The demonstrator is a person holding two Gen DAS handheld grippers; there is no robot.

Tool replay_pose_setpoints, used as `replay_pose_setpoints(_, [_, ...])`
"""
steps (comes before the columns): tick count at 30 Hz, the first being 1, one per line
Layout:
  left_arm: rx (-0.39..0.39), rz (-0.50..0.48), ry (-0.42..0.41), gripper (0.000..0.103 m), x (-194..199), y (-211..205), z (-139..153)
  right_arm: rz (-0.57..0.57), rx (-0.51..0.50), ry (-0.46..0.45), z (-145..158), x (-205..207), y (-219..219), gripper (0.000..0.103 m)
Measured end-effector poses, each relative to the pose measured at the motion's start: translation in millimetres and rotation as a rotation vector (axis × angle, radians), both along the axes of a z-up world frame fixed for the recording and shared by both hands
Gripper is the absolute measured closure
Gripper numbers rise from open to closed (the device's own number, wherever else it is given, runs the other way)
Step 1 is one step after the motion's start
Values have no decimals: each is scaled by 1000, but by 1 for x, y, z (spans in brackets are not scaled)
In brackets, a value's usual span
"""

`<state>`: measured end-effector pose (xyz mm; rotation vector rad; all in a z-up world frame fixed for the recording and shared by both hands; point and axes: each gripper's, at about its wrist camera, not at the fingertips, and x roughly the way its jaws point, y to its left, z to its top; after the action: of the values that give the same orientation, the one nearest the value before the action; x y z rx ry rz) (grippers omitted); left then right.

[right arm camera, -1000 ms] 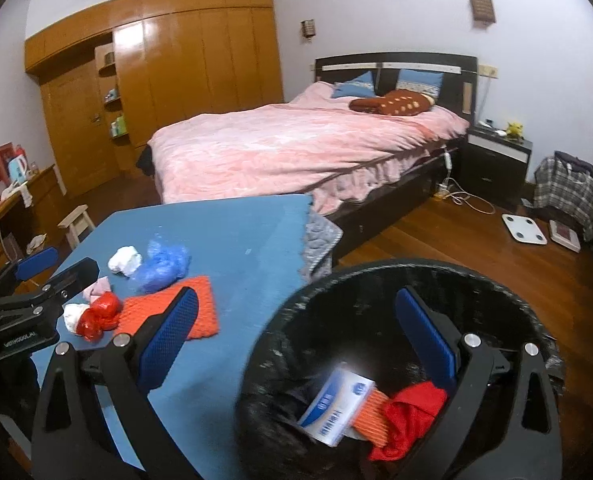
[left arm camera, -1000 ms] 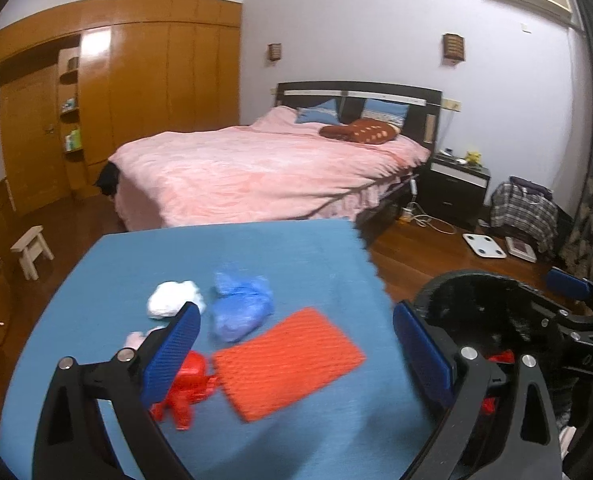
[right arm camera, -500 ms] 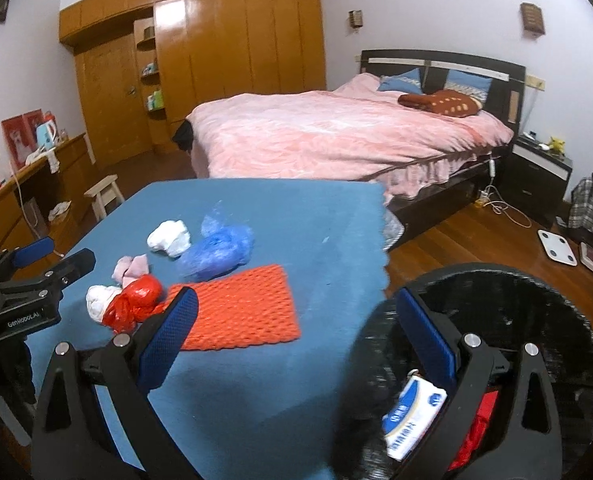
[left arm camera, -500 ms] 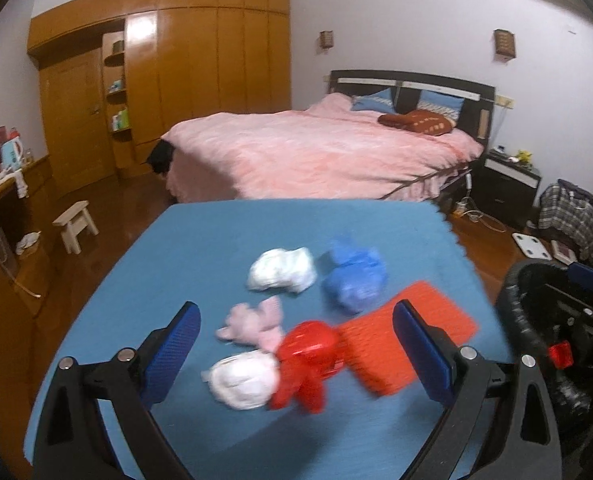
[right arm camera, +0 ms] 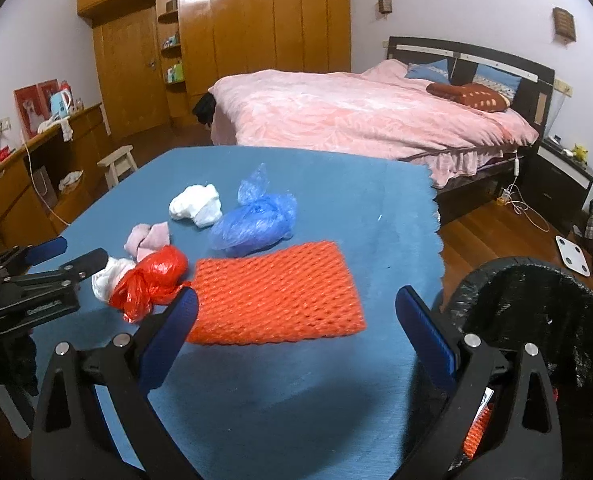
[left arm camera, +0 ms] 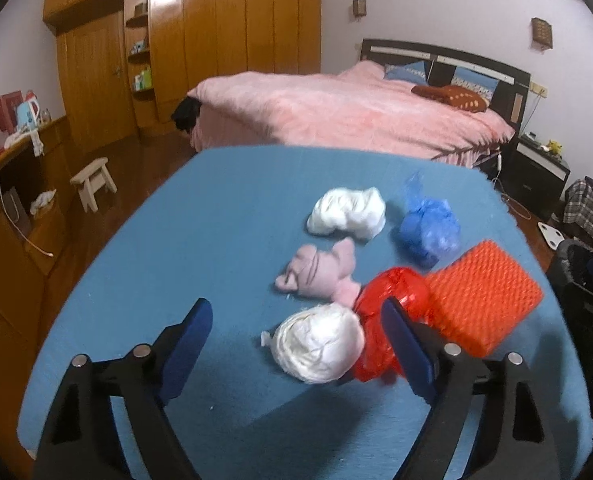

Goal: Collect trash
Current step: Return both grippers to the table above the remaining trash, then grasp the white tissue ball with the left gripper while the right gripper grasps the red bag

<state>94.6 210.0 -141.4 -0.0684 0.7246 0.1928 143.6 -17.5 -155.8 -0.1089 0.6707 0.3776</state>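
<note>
Trash lies on a blue-covered table: a white plastic wad, a red plastic bag, a pink tissue clump, a white crumpled wad, a blue plastic bag and an orange foam net. My left gripper is open and empty, low over the near white wad. My right gripper is open and empty, just above the orange foam net. A black lined bin stands by the table's right edge.
A pink bed stands behind the table. A wooden wardrobe, a small stool and a side counter are at the left. A scale lies on the wood floor at the right.
Both grippers have swung left from the bin to the table. The left one has come close over the white wad, the right one over the orange net. Both stay open.
</note>
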Motion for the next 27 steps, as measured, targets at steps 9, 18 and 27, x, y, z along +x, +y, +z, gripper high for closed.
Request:
replay_pose_setpoints(9, [-37,-4,68,22,10,6,-23,4,-22,19,-9,4,5,7])
replay_pose_setpoints(18, [-100,-67,128,47,20,4,-36,11,-32,33,-14,7,10,7])
replay_pose_setpoints(27, [-137,-70,76,63,11,7,-22,17,-33,36,-15,7,14,7])
